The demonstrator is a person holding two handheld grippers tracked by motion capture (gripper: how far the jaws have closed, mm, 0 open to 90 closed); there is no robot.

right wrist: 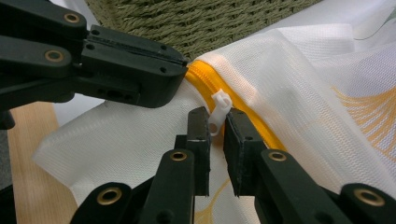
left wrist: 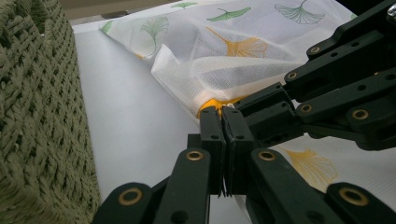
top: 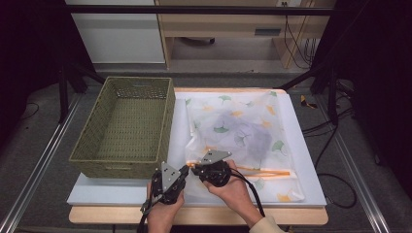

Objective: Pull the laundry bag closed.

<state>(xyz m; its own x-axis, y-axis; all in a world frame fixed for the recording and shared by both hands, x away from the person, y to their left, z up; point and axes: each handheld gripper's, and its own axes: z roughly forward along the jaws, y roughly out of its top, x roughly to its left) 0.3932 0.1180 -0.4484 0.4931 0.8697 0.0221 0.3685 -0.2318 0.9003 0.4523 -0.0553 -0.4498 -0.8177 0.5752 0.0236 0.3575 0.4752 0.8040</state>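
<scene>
Left gripper (left wrist: 223,112) is clamping the mesh laundry bag's (top: 243,131) corner at the near table (top: 311,165) edge; right gripper (right wrist: 215,122) is pinching the white zipper pull (right wrist: 219,109) on the orange zipper (right wrist: 243,114). Pull looks barely caught, likely slipping; bag corner may tear free. Wicker basket (top: 126,126) is crowding the left side.

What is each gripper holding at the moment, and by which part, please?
The left gripper is shut on the mesh laundry bag at its corner, by the orange zipper's end. The right gripper pinches the white zipper pull.
</scene>
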